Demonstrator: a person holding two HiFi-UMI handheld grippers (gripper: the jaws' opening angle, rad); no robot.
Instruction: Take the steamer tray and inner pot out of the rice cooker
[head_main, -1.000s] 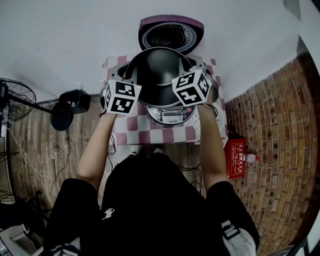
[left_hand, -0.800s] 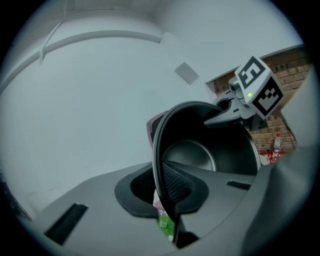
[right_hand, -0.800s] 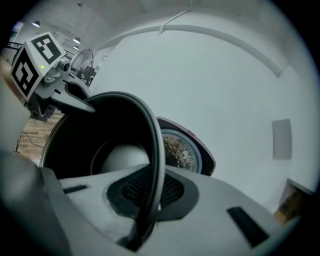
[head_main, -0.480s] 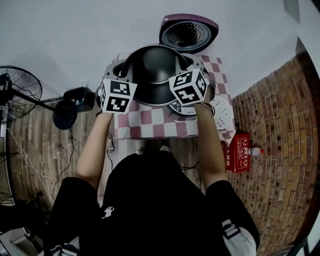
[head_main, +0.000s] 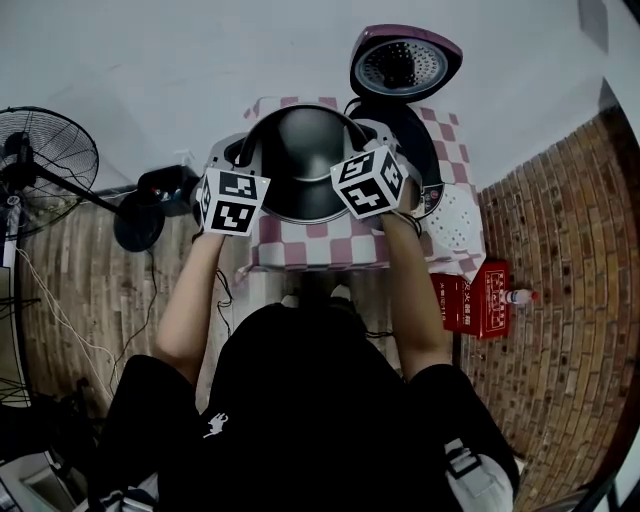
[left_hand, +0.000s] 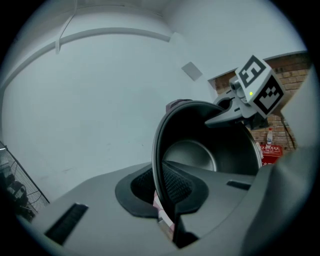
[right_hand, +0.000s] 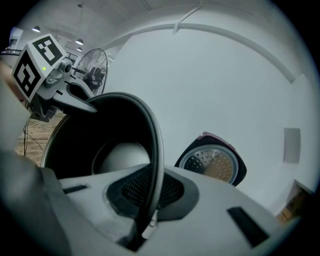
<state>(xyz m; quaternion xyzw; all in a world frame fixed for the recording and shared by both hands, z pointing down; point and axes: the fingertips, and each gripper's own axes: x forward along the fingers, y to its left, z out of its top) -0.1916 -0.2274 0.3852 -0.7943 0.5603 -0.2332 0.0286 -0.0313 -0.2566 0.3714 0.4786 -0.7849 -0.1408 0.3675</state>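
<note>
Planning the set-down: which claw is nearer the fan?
Left. The left claw grips the inner pot by the rim nearest the fan; the right claw grips the opposite rim.

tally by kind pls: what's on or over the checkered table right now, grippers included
inner pot: 1, lifted clear of the cooker
rice cooker: 1, lid open
steamer tray: 1, white, lying on the cloth beside the cooker
grippers: 2, left gripper and right gripper, each shut on the pot's rim
total: 5

No readable text or labels
</note>
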